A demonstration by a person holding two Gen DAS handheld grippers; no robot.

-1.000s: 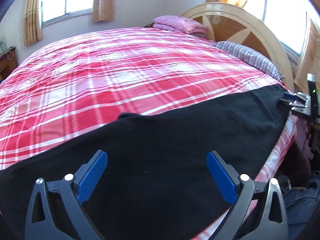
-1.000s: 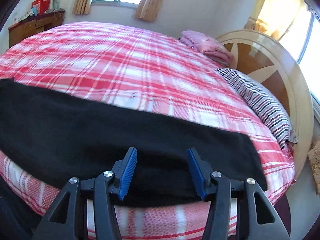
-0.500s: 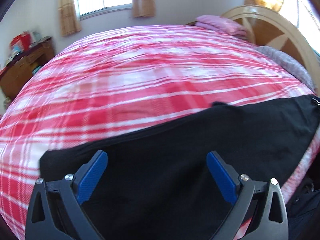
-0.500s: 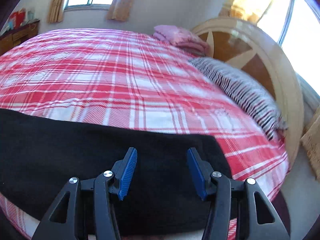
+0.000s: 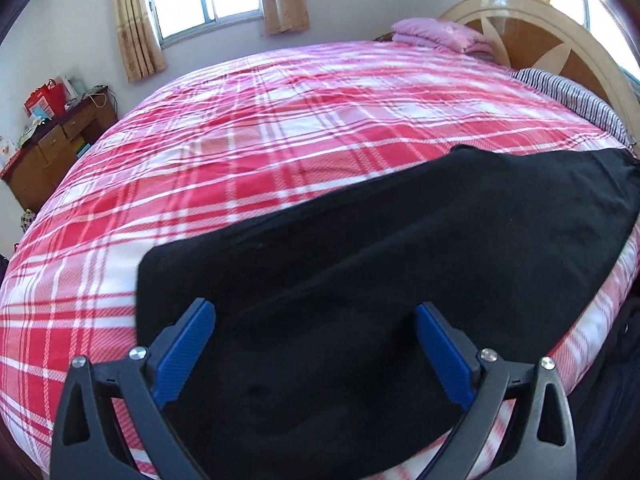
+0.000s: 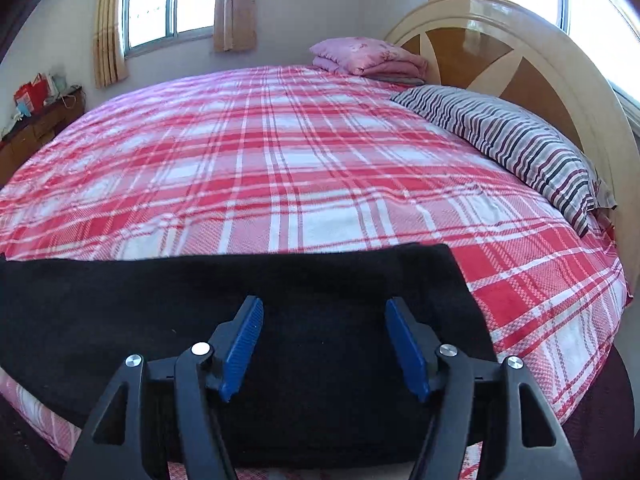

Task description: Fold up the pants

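Observation:
Black pants (image 5: 360,264) lie flat and long along the near edge of a round bed with a red and white plaid cover (image 5: 280,128). My left gripper (image 5: 316,316) is open and empty above the pants' left end, whose square edge shows just left of it. In the right wrist view my right gripper (image 6: 324,312) is open and empty above the pants' right end (image 6: 340,280). The near edge of the pants is hidden behind the grippers in both views.
A striped pillow (image 6: 516,144) and folded pink bedding (image 6: 368,58) lie by the curved headboard (image 6: 520,40) at the far right. A wooden dresser (image 5: 56,140) with clutter stands at the left wall. Two curtained windows are behind the bed.
Both grippers have moved outward along the pants: the left toward the left end, the right toward the right end. Both stayed open and empty. The pants have not moved.

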